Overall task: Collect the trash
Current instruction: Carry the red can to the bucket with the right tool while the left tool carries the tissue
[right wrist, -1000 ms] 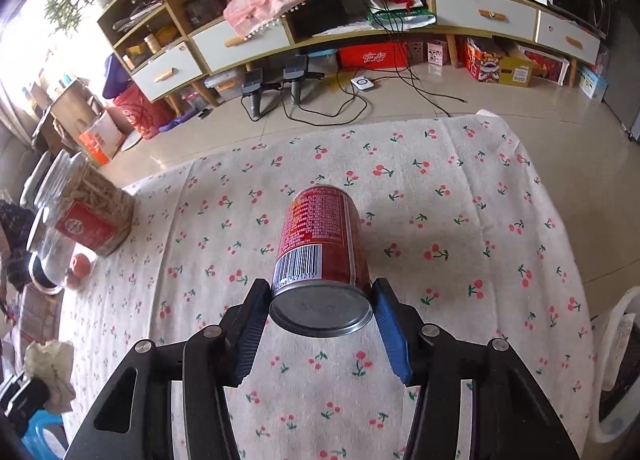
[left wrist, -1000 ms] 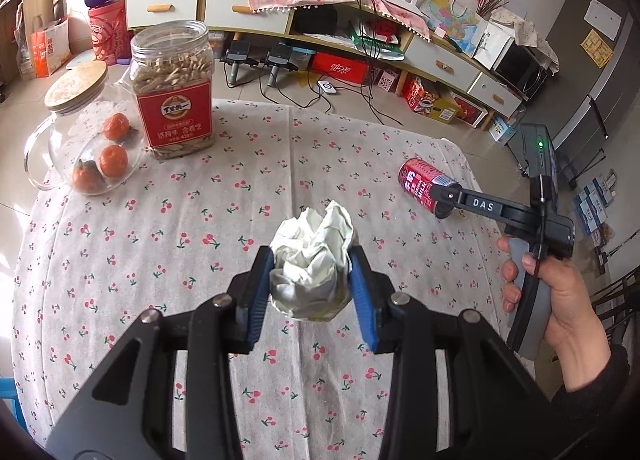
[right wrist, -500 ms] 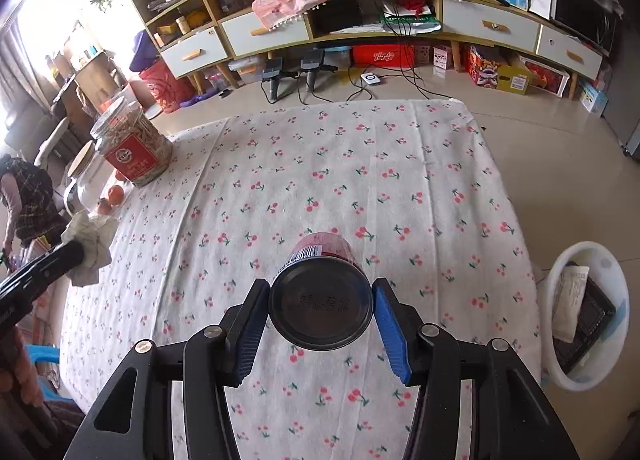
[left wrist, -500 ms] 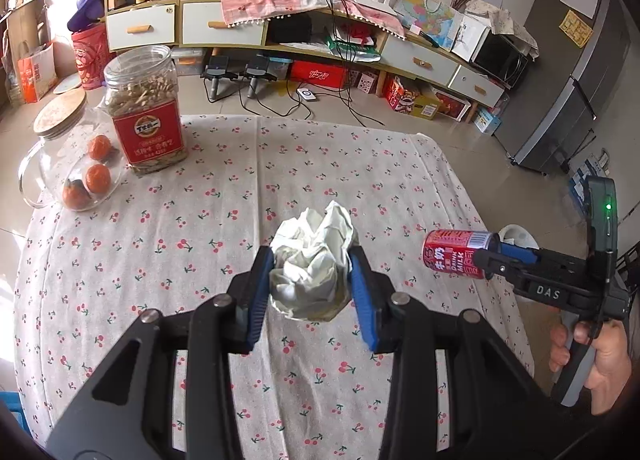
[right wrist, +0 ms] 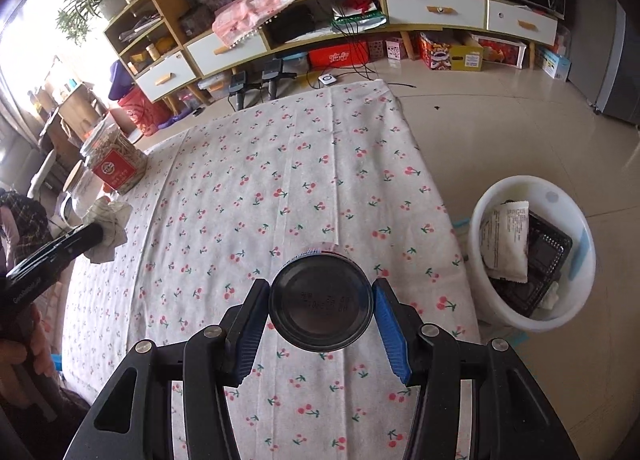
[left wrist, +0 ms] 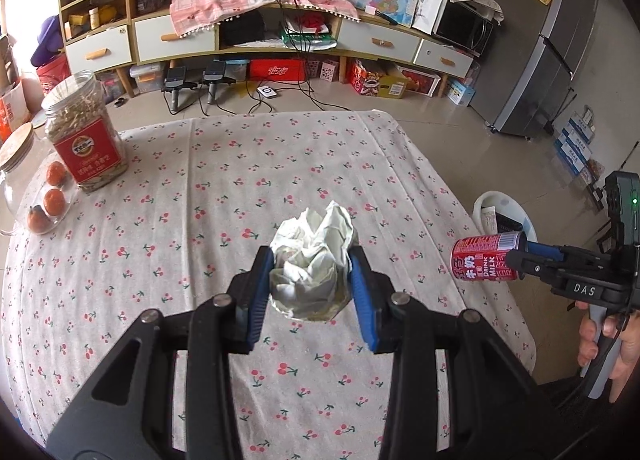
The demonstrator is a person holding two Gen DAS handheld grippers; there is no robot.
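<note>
Above the cherry-print worktop (left wrist: pixel 248 164), the left gripper (left wrist: pixel 311 287) clamps a crumpled paper wad (left wrist: pixel 314 256) while the right gripper (right wrist: pixel 321 318) grasps a red can (right wrist: pixel 321 302) near the worktop's edge beside the white bin (right wrist: pixel 532 324).

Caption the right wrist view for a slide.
Right tongs clamp a red can above the cherry-print tablecloth, white trash bin nearby.
</note>
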